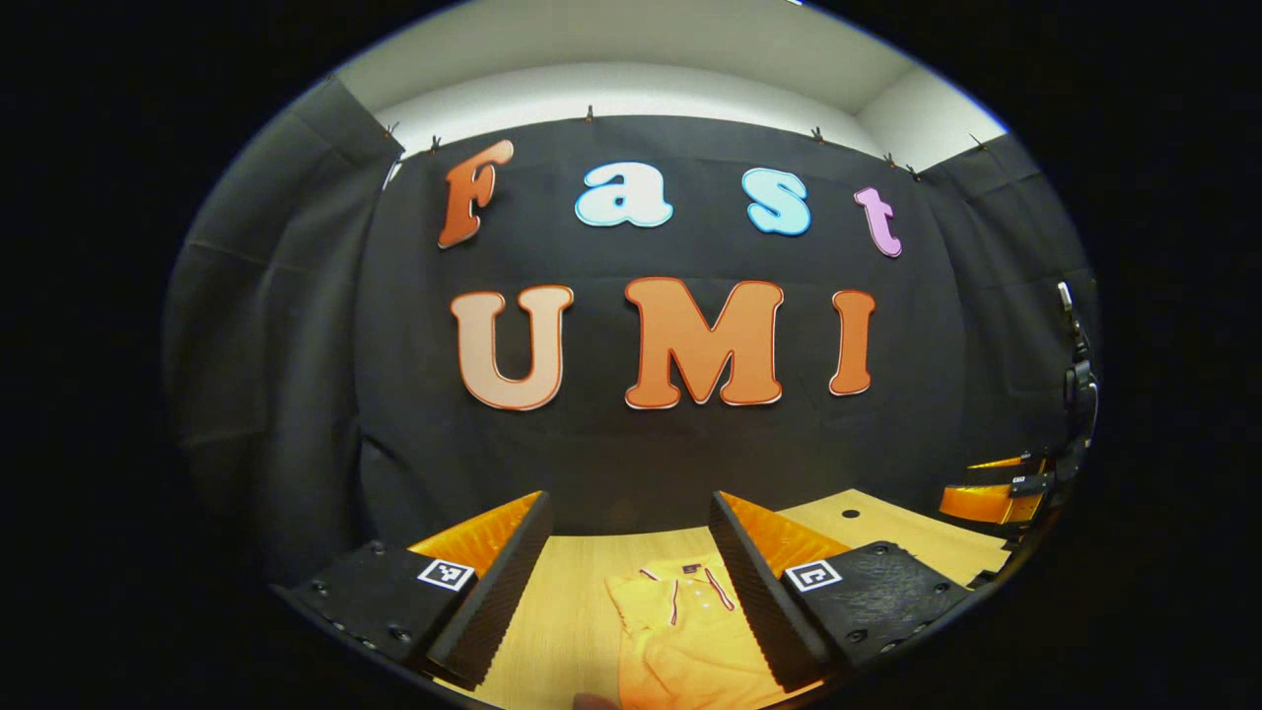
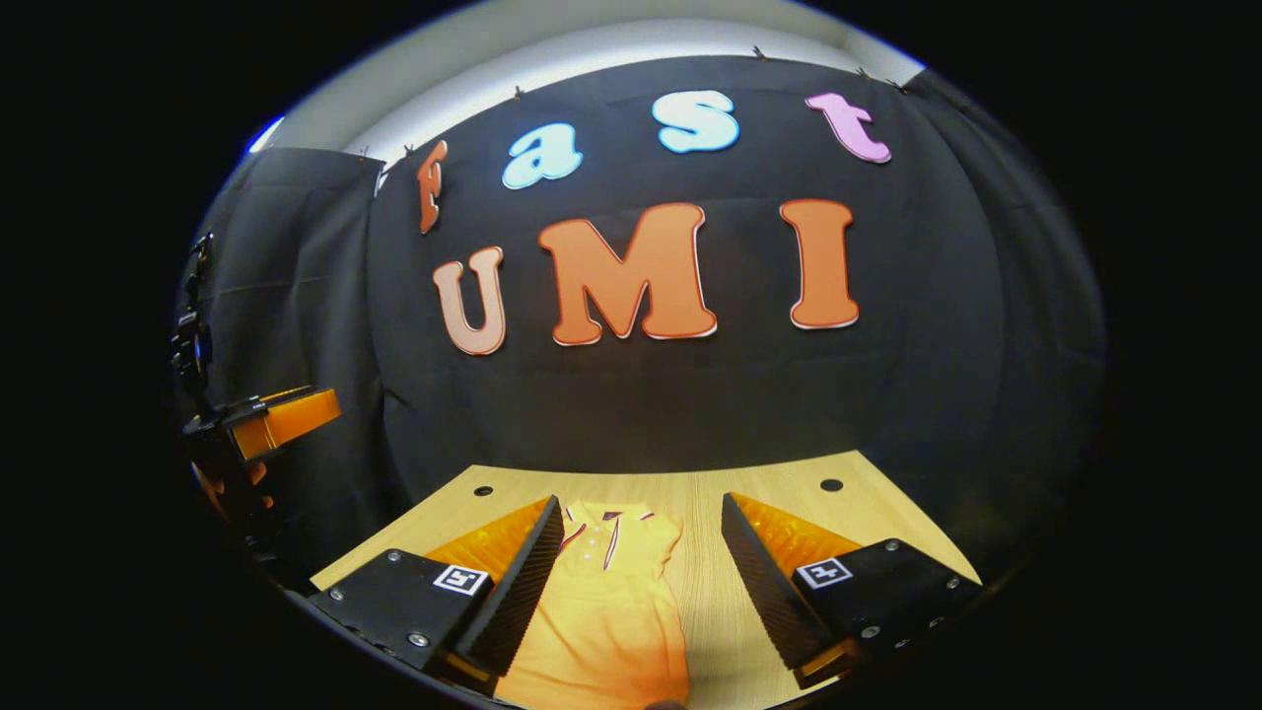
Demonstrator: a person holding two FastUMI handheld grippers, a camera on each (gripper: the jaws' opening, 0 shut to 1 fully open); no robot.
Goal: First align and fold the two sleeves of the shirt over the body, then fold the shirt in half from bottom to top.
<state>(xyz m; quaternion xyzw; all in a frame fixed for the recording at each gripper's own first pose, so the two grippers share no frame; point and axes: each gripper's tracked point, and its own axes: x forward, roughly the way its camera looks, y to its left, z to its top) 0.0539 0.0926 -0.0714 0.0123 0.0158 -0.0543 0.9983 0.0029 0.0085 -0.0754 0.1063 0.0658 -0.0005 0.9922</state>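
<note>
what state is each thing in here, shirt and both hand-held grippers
shirt: lying flat on the table, collar toward the wall, not held
left hand-held gripper: open, raised over the shirt
right hand-held gripper: open, raised over the shirt

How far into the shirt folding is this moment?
The shirt lies flat on the table, collar toward the wall; sleeve state is unclear. Nothing is in hand: left gripper and right gripper hover open above it. The bottom-to-top fold looks undone.

A light wooden table (image 2: 769,493) with two small holes meets the black cloth wall (image 2: 641,394).
</note>
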